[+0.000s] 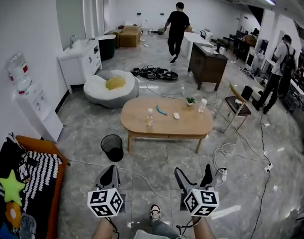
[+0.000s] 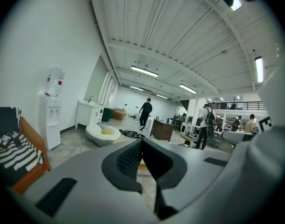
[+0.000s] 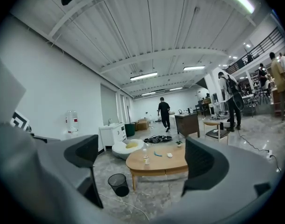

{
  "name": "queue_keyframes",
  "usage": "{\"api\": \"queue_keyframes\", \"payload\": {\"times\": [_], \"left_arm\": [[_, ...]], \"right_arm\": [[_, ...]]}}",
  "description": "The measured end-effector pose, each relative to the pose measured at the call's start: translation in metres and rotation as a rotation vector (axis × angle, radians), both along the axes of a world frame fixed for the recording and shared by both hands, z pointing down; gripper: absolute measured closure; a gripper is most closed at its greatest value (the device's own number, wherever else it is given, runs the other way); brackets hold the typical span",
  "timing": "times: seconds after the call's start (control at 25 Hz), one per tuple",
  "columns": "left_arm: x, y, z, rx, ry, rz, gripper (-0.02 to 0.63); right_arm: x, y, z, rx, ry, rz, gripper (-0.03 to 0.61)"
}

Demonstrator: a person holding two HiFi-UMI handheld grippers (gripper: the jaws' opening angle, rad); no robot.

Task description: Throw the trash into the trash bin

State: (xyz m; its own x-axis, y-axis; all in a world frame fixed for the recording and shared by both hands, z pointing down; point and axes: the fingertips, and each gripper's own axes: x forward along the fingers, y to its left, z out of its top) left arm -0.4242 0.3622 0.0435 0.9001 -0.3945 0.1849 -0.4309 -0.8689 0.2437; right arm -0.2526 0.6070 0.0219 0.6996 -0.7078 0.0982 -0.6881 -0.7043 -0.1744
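Left gripper [image 1: 111, 172]: jaws clenched together, empty. Right gripper [image 1: 193, 172]: jaws released, empty. Black mesh trash bin [image 1: 112, 147] stands on the floor just beside the oval wooden table [image 1: 166, 129]. White crumpled scrap [image 1: 176, 116] lies on the tabletop. White power strip [image 1: 222, 174] lies near the right gripper.

Left gripper [image 1: 112, 176] and right gripper [image 1: 193, 176] are held low, side by side, pointing forward. The left's jaws are pressed together, empty; the right's stand wide apart, holding nothing.
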Motion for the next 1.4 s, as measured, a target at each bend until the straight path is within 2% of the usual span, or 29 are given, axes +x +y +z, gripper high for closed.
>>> {"api": "queue_keyframes", "payload": {"times": [0.6,0.84,1.08,1.4], "left_arm": [[0.194,-0.100,-0.011,-0.002,-0.008,-0.044,0.623],[0.239,-0.128,-0.008,0.009,-0.030,-0.048,0.623],[0.281,-0.156,0.003,-0.003,-0.062,-0.037,0.623],[0.372,-0.223,0.006,-0.020,-0.052,0.018,0.623]], "right_arm": [[0.203,-0.114,-0.002,-0.014,-0.032,-0.077,-0.008],[0.252,-0.144,0.003,0.001,-0.046,-0.083,-0.006],[0.291,-0.170,0.020,-0.025,-0.086,-0.077,-0.006],[0.361,-0.231,0.026,-0.034,-0.100,-0.041,-0.006]]}}
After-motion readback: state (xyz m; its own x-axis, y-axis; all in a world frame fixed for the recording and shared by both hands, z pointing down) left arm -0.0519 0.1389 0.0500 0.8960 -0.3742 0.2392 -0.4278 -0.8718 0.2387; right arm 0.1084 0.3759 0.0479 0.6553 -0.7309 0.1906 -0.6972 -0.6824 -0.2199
